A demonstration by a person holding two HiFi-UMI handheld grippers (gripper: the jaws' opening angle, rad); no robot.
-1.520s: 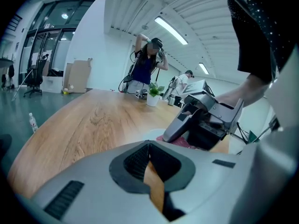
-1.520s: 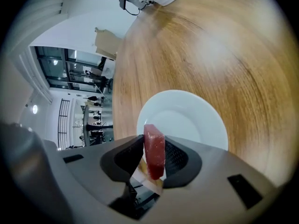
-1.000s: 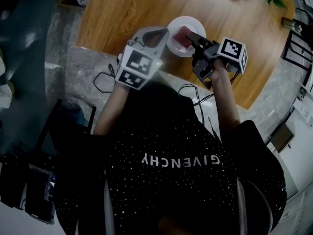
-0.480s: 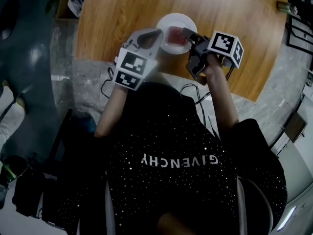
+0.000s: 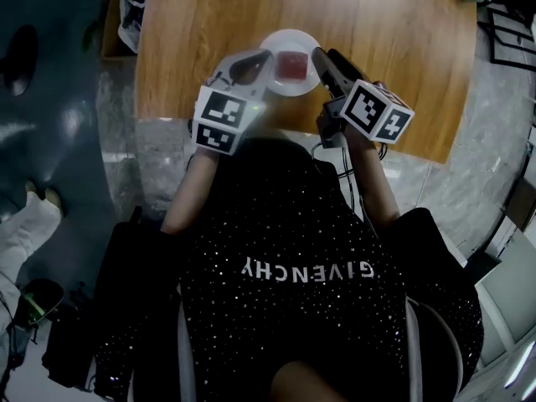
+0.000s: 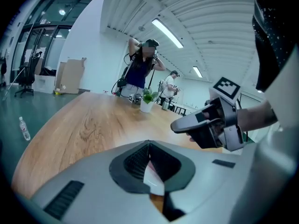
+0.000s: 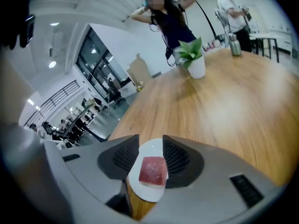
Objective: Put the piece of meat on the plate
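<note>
A red square piece of meat (image 5: 291,64) lies on a small white plate (image 5: 289,34) near the front edge of the wooden table (image 5: 394,48). My left gripper (image 5: 268,54) hovers at the plate's left rim, its jaws shut with nothing between them. My right gripper (image 5: 318,54) is at the plate's right rim, open and empty. In the right gripper view the meat (image 7: 153,170) and plate (image 7: 149,193) show through the gap of the right gripper (image 7: 151,139), below it. In the left gripper view the left gripper (image 6: 149,144) has its tips touching, and the right gripper (image 6: 187,123) floats ahead.
A potted plant (image 7: 195,64) stands farther along the table, also seen as the plant (image 6: 147,102). People stand beyond the table's far end. Cables (image 5: 331,153) lie on the floor near me. A box (image 5: 126,19) sits left of the table.
The right gripper has drawn back from over the meat to the plate's right rim. The meat stays on the plate. The left gripper keeps its place by the plate.
</note>
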